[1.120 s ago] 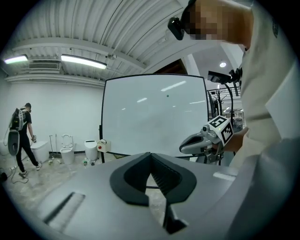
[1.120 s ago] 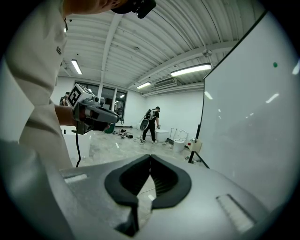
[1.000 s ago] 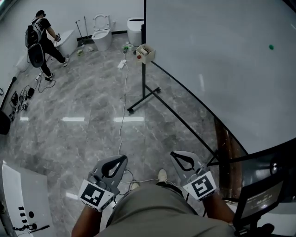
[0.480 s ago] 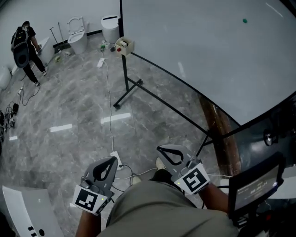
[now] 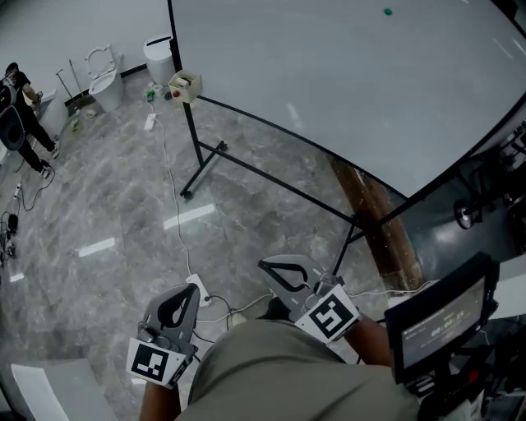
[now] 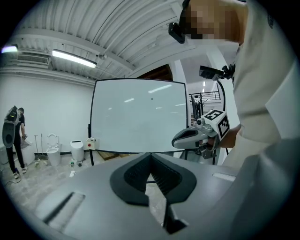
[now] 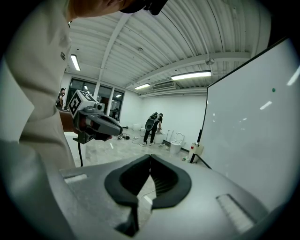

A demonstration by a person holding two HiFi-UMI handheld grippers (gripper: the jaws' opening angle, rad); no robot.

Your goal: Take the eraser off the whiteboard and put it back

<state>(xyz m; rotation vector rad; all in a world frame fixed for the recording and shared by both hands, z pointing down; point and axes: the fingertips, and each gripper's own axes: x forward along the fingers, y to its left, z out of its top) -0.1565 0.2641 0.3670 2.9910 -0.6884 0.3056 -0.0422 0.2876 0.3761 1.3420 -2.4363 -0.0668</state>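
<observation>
While the whiteboard (image 5: 329, 74) has slid left across the head view since a second ago, the distant person (image 5: 16, 115) has drifted to the left edge. Both tools now sit lower and further left. The left tool (image 5: 187, 293) and right tool (image 5: 267, 265) are each closed on nothing, well apart from the board. The eraser cannot be made out. A green spot (image 5: 387, 11) high on the board is too small to identify, and the board's right end is cut off.

The whiteboard (image 5: 345, 82) runs off the head view's top and right edges; the green dot (image 5: 387, 11) on it is too small to identify. The person (image 5: 18, 115) at upper left is cut by the left edge.
</observation>
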